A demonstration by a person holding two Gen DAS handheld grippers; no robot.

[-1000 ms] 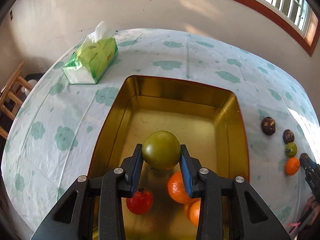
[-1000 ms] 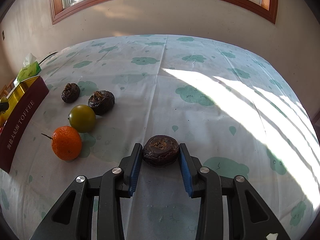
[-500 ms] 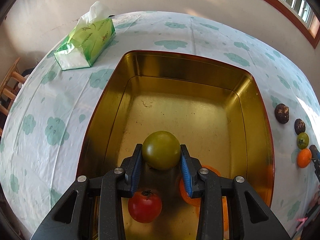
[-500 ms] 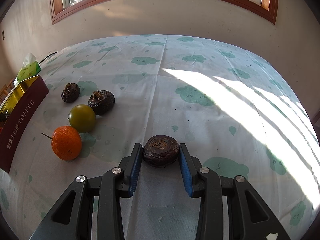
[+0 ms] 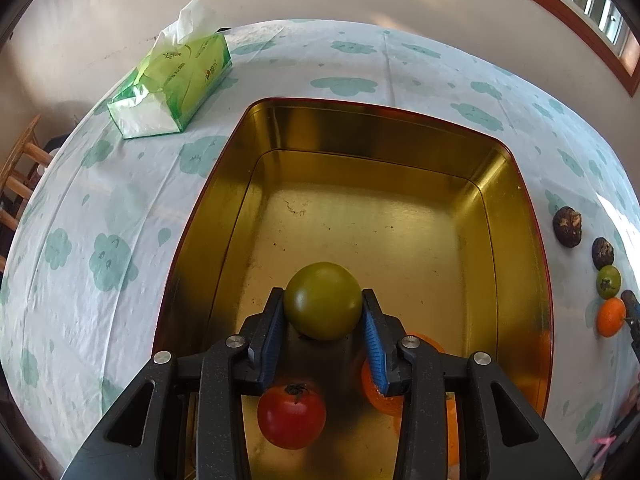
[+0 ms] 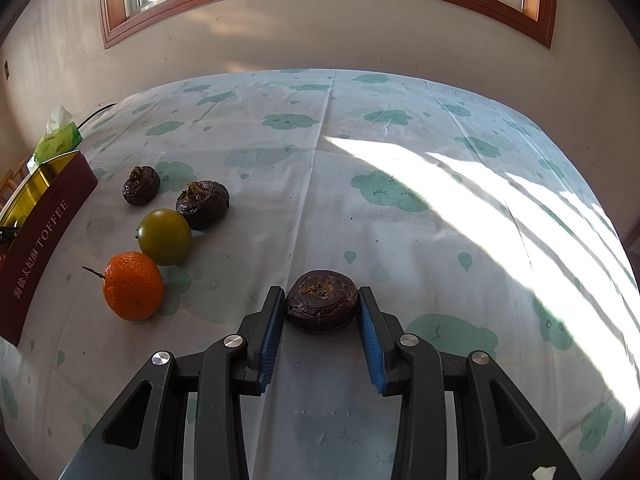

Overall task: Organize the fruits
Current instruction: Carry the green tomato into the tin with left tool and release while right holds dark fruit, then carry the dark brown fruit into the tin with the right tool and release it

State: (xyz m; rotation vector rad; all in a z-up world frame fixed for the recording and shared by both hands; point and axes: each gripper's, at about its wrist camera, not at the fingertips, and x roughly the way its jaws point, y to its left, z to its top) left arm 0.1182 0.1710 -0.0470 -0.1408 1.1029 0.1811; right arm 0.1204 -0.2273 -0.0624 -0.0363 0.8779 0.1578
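Left gripper (image 5: 323,322) pinching green tomato (image 5: 322,300), now lower and farther over tin (image 5: 516,208) than a second ago: drop looks imminent. Right gripper (image 6: 321,320) unchanged, jaws against dark fruit (image 6: 322,306) on the table (image 6: 400,240).

In the left wrist view the gold tin (image 5: 516,240) has a bare floor across its middle and far end; a red tomato (image 5: 291,416) and oranges (image 5: 384,394) crowd the near end at lower centre. A tissue pack (image 5: 176,88) blocks the upper left. In the right wrist view the cloth (image 6: 440,200) lies open across centre and right; a mandarin (image 6: 133,286), green tomato (image 6: 165,237) and two dark wrinkled fruits (image 6: 203,204) cluster at left beside the tin.
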